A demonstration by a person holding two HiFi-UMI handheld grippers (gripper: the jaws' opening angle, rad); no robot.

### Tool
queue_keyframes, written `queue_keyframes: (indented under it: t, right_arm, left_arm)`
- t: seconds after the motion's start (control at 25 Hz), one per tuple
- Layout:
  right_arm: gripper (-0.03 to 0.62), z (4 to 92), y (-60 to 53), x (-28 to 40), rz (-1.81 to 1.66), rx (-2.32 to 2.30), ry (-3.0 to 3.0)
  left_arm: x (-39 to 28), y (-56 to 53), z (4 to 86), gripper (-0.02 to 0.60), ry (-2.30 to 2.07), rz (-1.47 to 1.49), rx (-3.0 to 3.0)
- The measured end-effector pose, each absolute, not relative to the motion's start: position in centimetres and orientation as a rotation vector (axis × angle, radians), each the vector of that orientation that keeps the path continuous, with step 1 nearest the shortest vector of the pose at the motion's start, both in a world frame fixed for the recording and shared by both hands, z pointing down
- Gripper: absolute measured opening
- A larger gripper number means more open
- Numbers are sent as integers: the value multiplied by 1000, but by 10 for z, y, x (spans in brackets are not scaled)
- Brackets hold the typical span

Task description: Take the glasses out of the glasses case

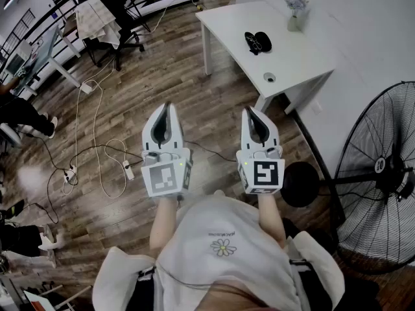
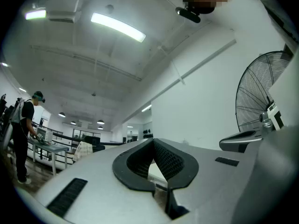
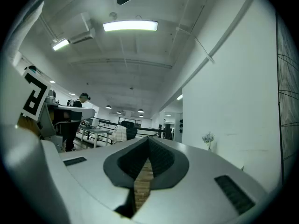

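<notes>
The left gripper [image 1: 166, 106] and the right gripper [image 1: 250, 111] are held side by side in front of the person, above the wood floor [image 1: 194, 89] and apart from each other. In the left gripper view, the fingers of the left gripper [image 2: 153, 142] are closed tip to tip, with nothing gripped. The right gripper [image 3: 148, 139] is likewise closed and empty, and only floor is seen through the slit below its tips. The black case [image 1: 257, 42] lies on the white bench [image 1: 292, 57], well ahead of both grippers and clear of every bench edge. Whether the glasses are inside it cannot be told. A vase [image 1: 296, 18] stands near the bench's far edge, and a small round thing [image 1: 269, 77] lies close to the near edge. Bare bench top is left all round the case. Open floor is found between the grippers and the bench's near corner. A fan [image 1: 382, 173] stands close on the right, and cables [image 1: 97, 148] trail over the floor on the left.
</notes>
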State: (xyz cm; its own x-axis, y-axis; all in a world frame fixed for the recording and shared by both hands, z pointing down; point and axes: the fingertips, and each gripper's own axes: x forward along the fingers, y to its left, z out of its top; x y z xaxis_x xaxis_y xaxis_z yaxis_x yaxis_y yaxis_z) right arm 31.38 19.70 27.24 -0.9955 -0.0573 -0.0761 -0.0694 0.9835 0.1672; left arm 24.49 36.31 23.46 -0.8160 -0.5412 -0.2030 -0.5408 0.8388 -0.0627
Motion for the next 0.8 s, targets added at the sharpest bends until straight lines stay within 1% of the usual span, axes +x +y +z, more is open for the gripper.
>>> queue_keyframes:
  t: [0.48, 0.68, 0.8]
  right_arm:
    - [9, 272, 195, 315, 260, -99, 3069]
    - [9, 274, 189, 311, 188, -82, 3056]
    - [9, 279, 188, 309, 208, -61, 3068]
  left_arm:
    - [248, 361, 239, 16, 2791, 3, -852]
    - [240, 357, 243, 17, 2807, 4, -837]
    - [235, 355, 248, 16, 2815, 1, -837]
